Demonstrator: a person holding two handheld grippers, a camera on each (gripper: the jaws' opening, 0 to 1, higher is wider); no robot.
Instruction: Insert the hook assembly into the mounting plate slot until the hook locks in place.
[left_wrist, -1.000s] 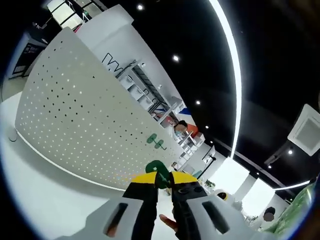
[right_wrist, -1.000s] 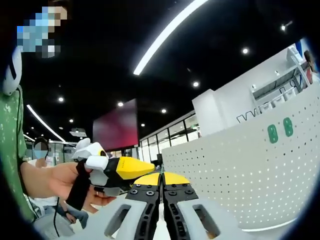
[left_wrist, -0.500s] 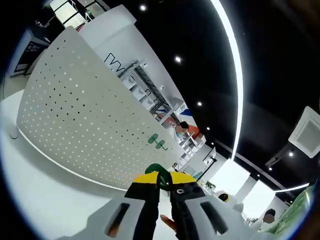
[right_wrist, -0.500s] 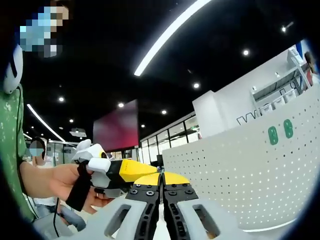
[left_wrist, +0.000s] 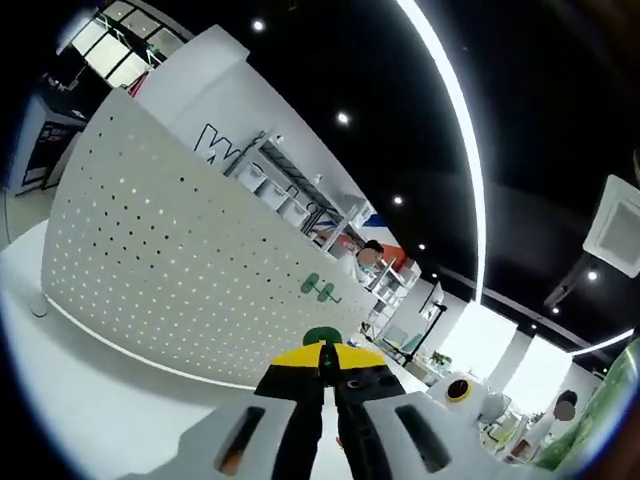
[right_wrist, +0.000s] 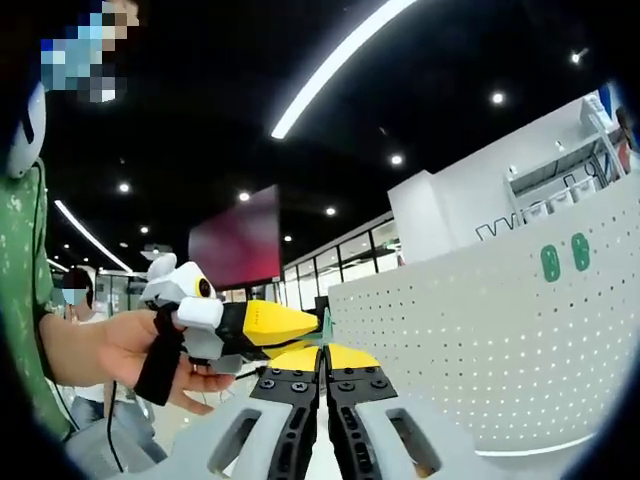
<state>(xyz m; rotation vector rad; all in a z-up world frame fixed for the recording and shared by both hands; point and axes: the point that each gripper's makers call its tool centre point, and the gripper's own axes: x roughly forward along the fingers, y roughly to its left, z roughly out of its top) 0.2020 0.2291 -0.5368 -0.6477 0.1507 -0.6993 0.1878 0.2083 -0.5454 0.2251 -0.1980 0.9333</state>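
Observation:
A white pegboard mounting plate (left_wrist: 170, 270) stands upright ahead, and it fills the right side of the right gripper view (right_wrist: 480, 360). Two green hook pieces (left_wrist: 322, 289) are fixed on it, also seen as a pair (right_wrist: 562, 262). My left gripper (left_wrist: 325, 352) is shut on a green hook assembly (left_wrist: 322, 335), which peeks above the yellow tips, short of the plate. A hand holds that left gripper (right_wrist: 290, 322) in the right gripper view, a green sliver (right_wrist: 326, 322) at its tip. My right gripper (right_wrist: 322, 352) is shut with nothing in it.
A white tabletop (left_wrist: 90, 390) runs along the foot of the plate. A person in a green top (right_wrist: 20, 300) is at the left edge. Shelving (left_wrist: 290, 195) and other people stand behind the plate.
The left gripper's view has shifted a little, and less of the green hook shows above its jaws. In the right gripper view the left gripper has risen and moved slightly right.

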